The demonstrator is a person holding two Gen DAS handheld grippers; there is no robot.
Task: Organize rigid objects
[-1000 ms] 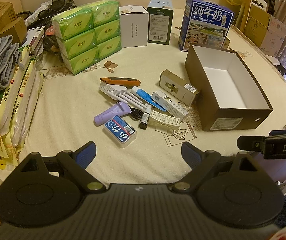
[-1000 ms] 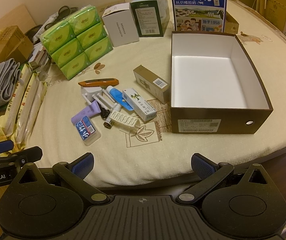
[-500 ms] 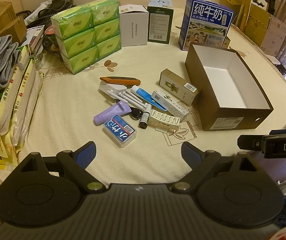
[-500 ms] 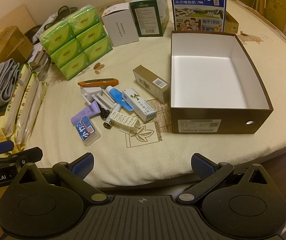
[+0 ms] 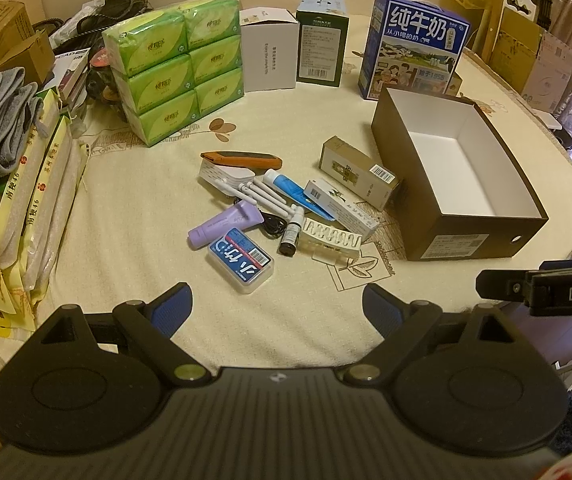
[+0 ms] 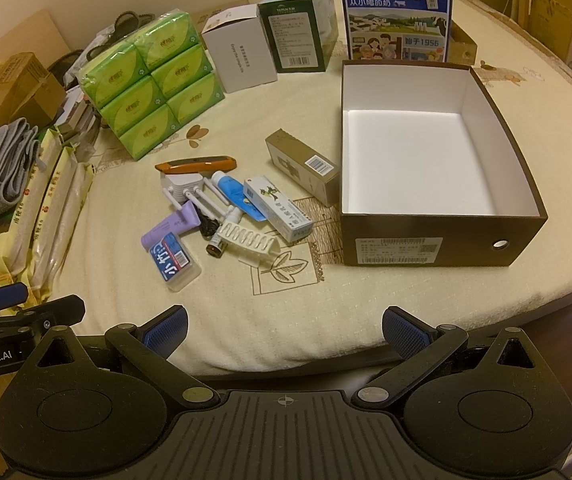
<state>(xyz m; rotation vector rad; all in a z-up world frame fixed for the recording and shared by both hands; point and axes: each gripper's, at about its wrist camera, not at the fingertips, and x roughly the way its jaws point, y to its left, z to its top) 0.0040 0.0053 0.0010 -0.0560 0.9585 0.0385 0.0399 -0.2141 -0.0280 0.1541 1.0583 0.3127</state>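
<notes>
Hovering nearest the camera over the near edge of the cream tablecloth [image 5: 126,232], the left gripper [image 5: 277,312] and right gripper [image 6: 284,328] both hold their blue-padded fingers wide apart with nothing between them. Beyond them, left of the brown box [image 6: 433,246], lies a cluster of small items: a clear case with a blue label [image 6: 174,264], a lilac tube [image 6: 170,226], a white ribbed tray [image 6: 248,242] and an orange utility knife [image 6: 196,165]. That box, white inside, stands open with a tan carton [image 6: 303,166] touching its left wall.

Both wrist views overlook the brown box [image 5: 461,184] from the table's near edge.
</notes>
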